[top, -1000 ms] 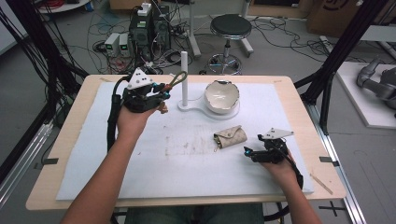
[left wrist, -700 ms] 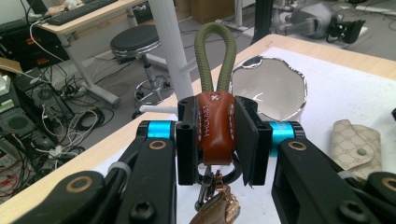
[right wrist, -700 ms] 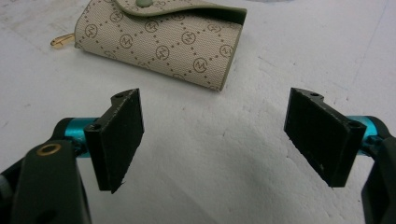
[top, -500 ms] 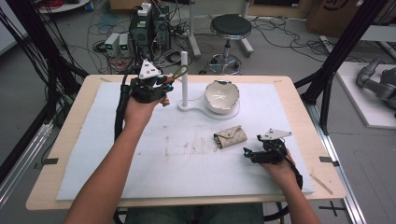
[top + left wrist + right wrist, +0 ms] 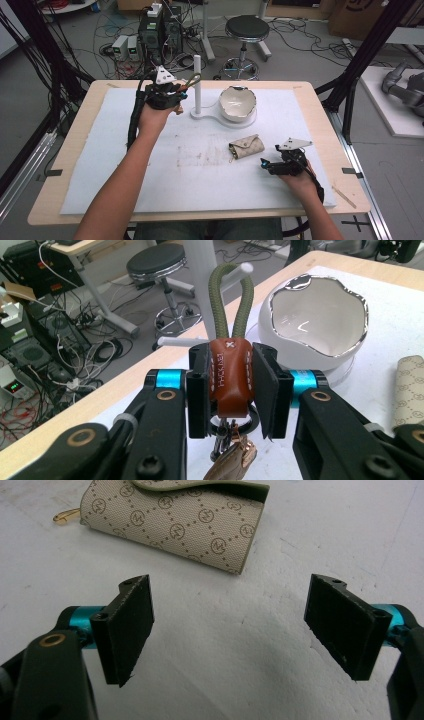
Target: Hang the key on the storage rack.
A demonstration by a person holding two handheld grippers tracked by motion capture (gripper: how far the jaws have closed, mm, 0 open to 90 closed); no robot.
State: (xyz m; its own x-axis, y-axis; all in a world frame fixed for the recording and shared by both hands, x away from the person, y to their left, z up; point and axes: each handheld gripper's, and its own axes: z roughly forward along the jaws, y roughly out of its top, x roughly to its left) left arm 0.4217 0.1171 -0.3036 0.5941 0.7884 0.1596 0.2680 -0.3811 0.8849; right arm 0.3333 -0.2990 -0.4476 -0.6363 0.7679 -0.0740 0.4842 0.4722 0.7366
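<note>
My left gripper [image 5: 232, 390] is shut on a keychain [image 5: 230, 374] with a brown leather tab and an olive cord loop; keys dangle below it. In the high view that left gripper [image 5: 167, 95] is raised at the back left, and the cord loop [image 5: 192, 80] reaches toward the white peg stand [image 5: 197, 80]. In the left gripper view the loop stands just in front of the stand's peg [image 5: 239, 271]. A beige patterned pouch [image 5: 246, 146] lies mid-table. My right gripper [image 5: 267, 166] rests open on the mat, the pouch [image 5: 175, 517] just beyond its jaws.
A white bowl with a silver rim [image 5: 238, 103] sits on the stand's base beside the post, and the bowl [image 5: 315, 320] is right of the keychain. The white mat [image 5: 200, 165] covers the wooden table. A stool [image 5: 247, 29] and cables lie on the floor behind.
My left gripper has carried the keychain away from me and rightward, closer to the peg stand. The right gripper and pouch have stayed put.
</note>
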